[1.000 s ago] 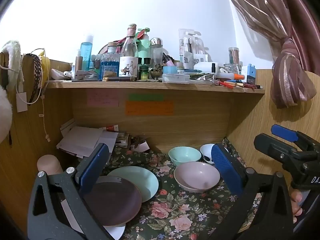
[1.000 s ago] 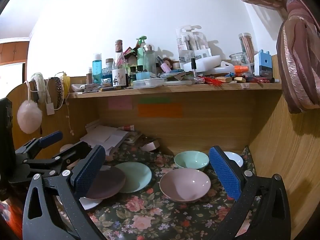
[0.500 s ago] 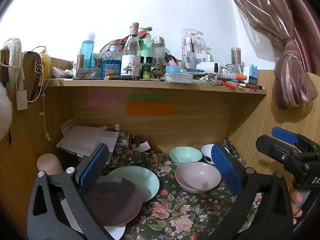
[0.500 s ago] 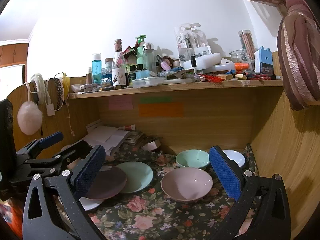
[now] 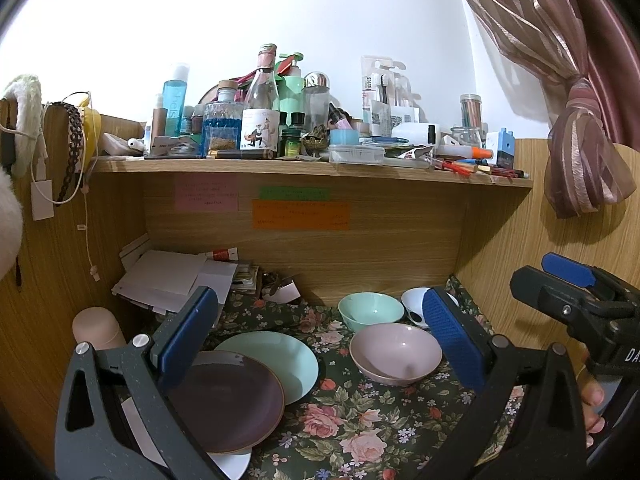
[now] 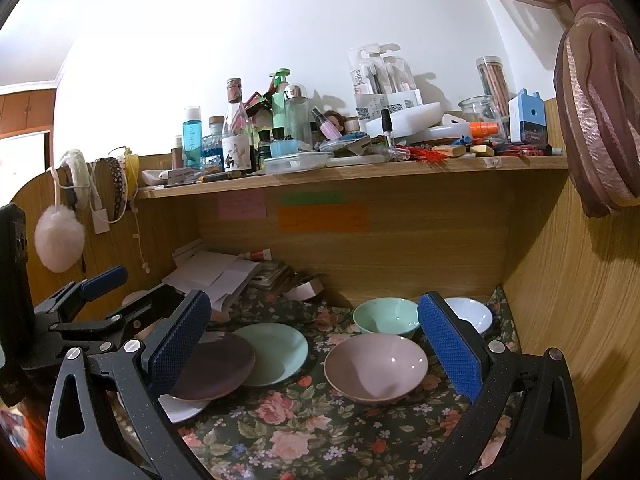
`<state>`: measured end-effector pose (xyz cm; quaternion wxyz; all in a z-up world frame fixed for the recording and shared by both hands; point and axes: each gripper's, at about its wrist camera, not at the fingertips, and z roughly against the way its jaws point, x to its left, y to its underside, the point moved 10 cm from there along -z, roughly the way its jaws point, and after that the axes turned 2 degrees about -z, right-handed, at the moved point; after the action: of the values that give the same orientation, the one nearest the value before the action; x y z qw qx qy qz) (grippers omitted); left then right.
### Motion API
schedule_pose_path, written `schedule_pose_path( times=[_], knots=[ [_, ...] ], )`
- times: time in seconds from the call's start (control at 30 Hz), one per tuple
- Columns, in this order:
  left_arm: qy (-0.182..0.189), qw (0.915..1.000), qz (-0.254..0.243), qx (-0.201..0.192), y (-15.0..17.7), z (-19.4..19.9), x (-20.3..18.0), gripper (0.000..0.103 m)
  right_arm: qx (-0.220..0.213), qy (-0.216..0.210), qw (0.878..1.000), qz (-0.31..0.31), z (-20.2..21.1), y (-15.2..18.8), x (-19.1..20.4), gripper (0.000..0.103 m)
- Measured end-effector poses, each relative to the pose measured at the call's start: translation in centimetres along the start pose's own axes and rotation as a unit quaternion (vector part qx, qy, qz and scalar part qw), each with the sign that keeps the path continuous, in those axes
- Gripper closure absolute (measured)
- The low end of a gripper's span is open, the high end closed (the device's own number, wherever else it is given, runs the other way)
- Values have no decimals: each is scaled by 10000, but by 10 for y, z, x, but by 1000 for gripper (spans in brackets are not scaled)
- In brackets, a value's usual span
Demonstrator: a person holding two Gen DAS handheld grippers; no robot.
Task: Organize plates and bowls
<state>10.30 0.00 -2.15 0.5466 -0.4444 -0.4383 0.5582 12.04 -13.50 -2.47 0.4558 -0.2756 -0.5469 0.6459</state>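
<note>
Two claws are hovering, both spread wide and gripping nothing, over a table covered in a floral cloth (image 6: 304, 432), inside a wooden alcove. The left claw (image 5: 316, 338) is hanging above a brown plate (image 5: 228, 400), which is overlapping a mint-green plate (image 5: 280, 360) and a white plate (image 5: 234, 465) that is showing only at its edge. The right claw (image 6: 316, 340) is framing a pink bowl (image 6: 376, 368) in the middle of the cloth; behind it, a mint-green bowl (image 6: 382, 316) and a white bowl (image 6: 474, 314) are sitting near the back wall, the white one toward the right corner. Compared with a second ago, both cameras are showing almost the same scene, with the dishes lying exactly where they were and the view sitting only slightly lower, so the cluttered shelf (image 5: 312, 168) of bottles is appearing a touch farther down. Fingers of a hand (image 5: 592, 396) are showing at the right edge of the left wrist view, beside the right claw's handle. Loose papers (image 6: 216, 276) are piling in the back left corner.
</note>
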Motion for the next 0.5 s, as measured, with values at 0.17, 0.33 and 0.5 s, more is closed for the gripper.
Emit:
schedule_pose_path(
  times=[0.17, 0.33, 0.5],
  knots=[
    [2, 10000, 2, 3, 0, 1, 0, 0, 3, 5, 10000, -6, 1, -1, 0, 0],
    [2, 10000, -5, -2, 0, 1, -1, 0, 8, -5, 10000, -16, 0, 0, 0, 0],
    [11, 10000, -12, -6, 0, -1, -1, 0, 14, -15, 10000, -19, -1, 2, 1, 0]
  ],
)
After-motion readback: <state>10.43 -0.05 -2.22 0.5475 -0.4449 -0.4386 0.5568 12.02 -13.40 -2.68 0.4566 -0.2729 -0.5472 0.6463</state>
